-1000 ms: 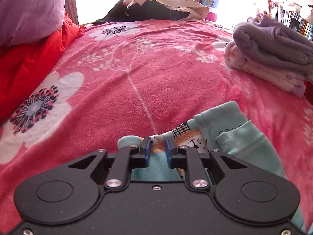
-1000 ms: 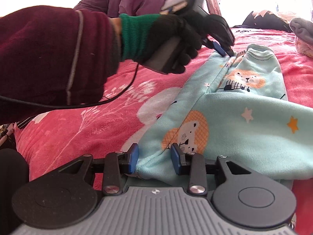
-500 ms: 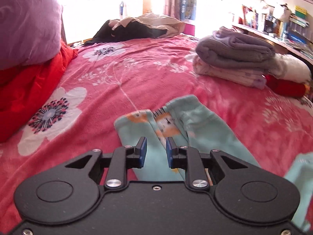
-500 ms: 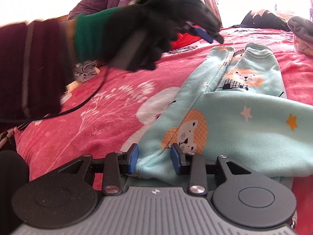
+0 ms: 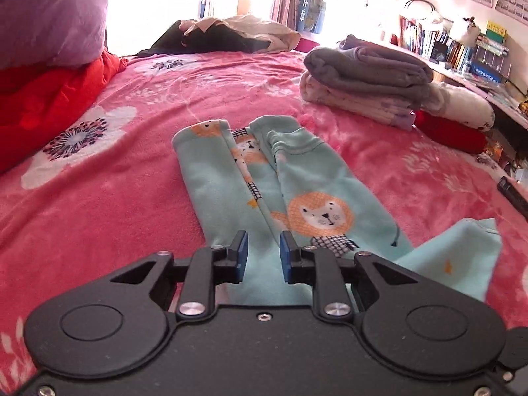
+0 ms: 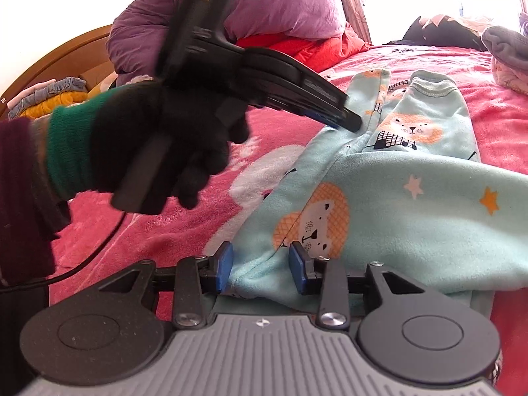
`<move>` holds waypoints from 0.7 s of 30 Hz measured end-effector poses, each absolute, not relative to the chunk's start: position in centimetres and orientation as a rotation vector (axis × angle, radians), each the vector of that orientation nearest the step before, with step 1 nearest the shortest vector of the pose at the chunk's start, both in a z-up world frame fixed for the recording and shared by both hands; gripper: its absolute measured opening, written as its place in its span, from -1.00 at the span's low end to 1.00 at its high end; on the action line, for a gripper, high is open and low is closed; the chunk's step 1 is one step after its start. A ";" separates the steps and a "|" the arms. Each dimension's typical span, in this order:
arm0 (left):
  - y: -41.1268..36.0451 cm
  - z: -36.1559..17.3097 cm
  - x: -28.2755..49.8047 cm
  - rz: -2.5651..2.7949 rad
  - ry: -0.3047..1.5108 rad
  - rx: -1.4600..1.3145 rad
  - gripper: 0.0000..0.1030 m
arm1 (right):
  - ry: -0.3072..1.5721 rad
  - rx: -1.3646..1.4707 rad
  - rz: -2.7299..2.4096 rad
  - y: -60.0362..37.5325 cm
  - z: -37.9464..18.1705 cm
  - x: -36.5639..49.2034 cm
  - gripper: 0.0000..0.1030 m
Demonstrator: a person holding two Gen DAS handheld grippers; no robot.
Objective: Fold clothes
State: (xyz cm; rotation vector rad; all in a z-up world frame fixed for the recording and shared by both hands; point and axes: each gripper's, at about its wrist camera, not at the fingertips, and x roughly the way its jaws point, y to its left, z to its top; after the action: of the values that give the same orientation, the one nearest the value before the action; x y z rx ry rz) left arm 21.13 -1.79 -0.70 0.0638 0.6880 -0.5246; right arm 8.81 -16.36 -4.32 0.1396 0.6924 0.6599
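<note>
Mint-green child's pants (image 5: pixel 316 178) with lion prints lie on the pink floral blanket (image 5: pixel 99 198), legs side by side and cuffs pointing away. My left gripper (image 5: pixel 263 257) hovers over the middle of the legs, its blue pads a narrow gap apart with nothing between them. In the right wrist view, a gloved hand holds the left gripper (image 6: pixel 349 122) with its tips just above the seam between the legs. My right gripper (image 6: pixel 261 269) is shut on a bunched edge at the near end of the pants (image 6: pixel 412 204), and the cloth there is raised off the bed.
A folded stack of grey and pale clothes (image 5: pixel 366 76) sits at the right of the bed. A red quilt (image 5: pixel 49 99) and purple pillow (image 5: pixel 49 13) lie at left. A dark heap of clothes (image 5: pixel 214 36) is at the far end. Bookshelves (image 5: pixel 462 49) line the right wall.
My left gripper has drawn back from the leg cuffs along the pants toward the near end, leaving the cuffs flat on the blanket. The right gripper has kept still with its hold.
</note>
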 end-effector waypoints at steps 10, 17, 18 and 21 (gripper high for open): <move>-1.0 -0.7 19.1 -0.485 0.724 0.004 -0.64 | 0.660 0.115 0.654 -17.0 -3.6 7.2 -0.23; 2.2 0.8 9.7 -0.423 0.613 -0.004 -0.64 | 0.605 0.259 0.571 -23.5 -0.5 3.5 -0.15; 2.3 0.6 8.8 -0.419 0.613 0.001 -0.64 | 0.594 0.294 0.537 -24.8 -0.2 3.2 -0.13; 2.1 -0.2 6.8 -0.445 0.620 -0.020 -0.64 | 0.570 0.405 0.423 -28.9 0.1 2.6 -0.12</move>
State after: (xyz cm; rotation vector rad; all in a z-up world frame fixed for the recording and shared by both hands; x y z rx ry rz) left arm 6.80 2.13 -0.24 -0.0204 0.6204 -0.4446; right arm 2.65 -28.87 0.12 0.4051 0.5699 0.4230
